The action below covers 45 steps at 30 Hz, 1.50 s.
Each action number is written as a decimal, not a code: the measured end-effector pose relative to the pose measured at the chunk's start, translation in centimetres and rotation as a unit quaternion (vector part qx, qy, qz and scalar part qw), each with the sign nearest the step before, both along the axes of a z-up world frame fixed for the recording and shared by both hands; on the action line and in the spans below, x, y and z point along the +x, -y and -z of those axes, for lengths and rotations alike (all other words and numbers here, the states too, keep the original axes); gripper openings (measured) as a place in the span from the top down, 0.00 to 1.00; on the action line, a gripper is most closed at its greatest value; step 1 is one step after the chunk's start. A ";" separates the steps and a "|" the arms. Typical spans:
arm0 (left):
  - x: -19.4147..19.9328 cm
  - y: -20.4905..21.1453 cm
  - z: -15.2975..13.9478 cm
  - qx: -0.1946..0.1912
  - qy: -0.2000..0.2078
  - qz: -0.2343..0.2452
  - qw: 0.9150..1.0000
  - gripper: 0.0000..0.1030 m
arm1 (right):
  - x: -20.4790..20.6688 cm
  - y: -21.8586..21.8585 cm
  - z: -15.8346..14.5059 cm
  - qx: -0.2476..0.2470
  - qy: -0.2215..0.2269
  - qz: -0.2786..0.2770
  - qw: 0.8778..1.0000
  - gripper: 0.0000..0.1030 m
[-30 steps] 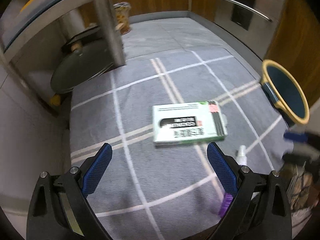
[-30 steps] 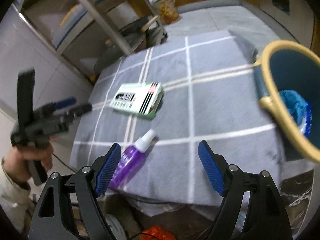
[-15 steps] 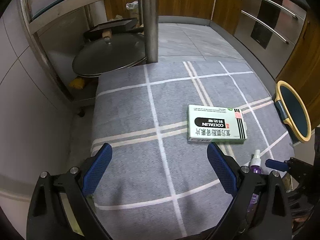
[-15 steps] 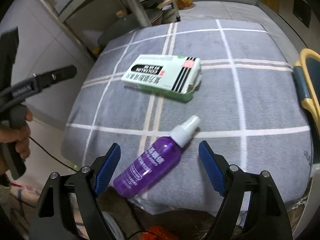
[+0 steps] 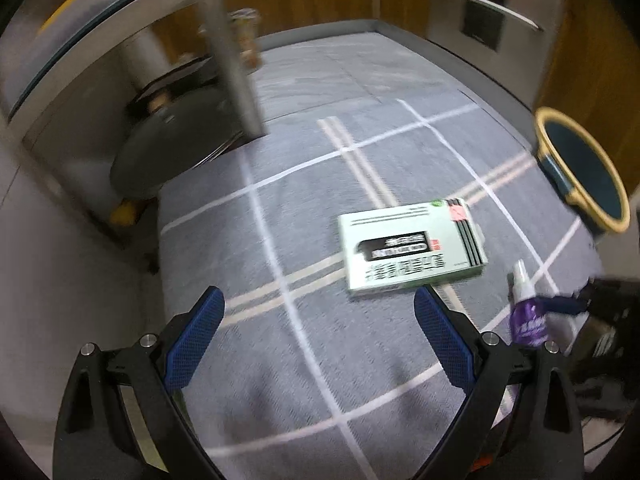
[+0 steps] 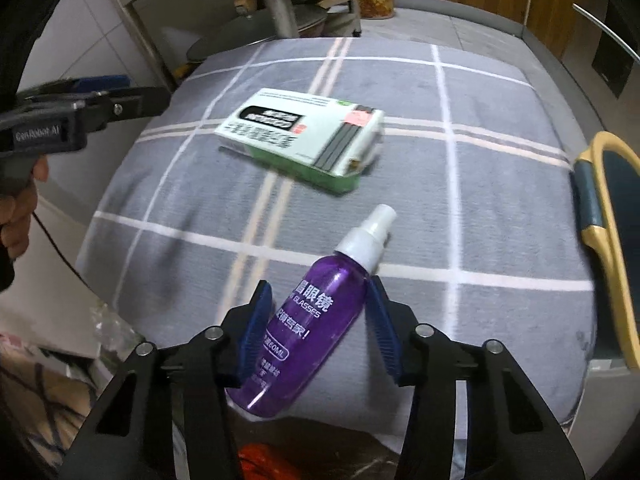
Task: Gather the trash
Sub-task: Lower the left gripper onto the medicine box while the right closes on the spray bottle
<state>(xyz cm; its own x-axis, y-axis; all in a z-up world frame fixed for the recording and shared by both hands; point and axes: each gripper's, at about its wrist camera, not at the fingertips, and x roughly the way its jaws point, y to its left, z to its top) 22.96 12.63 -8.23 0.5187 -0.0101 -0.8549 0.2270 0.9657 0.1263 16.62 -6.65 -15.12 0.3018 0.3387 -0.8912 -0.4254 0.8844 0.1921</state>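
- Since a second ago, our right gripper (image 6: 318,312) has dropped over the translucent purple plastic spray bottle (image 6: 316,320); its jaws have just been closing, the bottle lies between them, both pads seemingly touching it.
- On the grey cushion with white grid lines (image 6: 500,208) we see two pieces not yet collected: that bottle near the front edge and a flat white-and-green cardboard box (image 6: 304,136) toward the middle.
- At the right edge stands the dark blue bin with a yellow rim (image 5: 588,176); its contents are hidden from both views.
- Our left gripper (image 5: 320,344) hovers spread wide, empty.
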 end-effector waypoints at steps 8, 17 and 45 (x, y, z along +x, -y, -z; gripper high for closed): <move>2.1 6.2 2.1 0.057 -0.018 0.125 0.990 0.07 | 0.6 3.6 0.1 0.001 -0.007 0.023 1.000 0.55; 4.0 10.9 4.6 0.147 -0.054 0.254 0.954 0.06 | 0.6 5.5 0.3 0.013 -0.016 0.037 0.999 0.55; 8.4 11.1 7.1 0.074 -0.168 0.273 0.944 0.12 | 2.3 4.8 0.7 0.015 -0.025 0.016 0.999 0.61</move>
<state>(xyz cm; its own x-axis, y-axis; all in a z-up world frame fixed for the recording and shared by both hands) 31.34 1.56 -15.29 0.1697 -0.0652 -0.9833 0.7376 0.6702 0.0828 18.94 -11.45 -15.82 0.2675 0.3575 -0.8948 -0.3868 0.8904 0.2401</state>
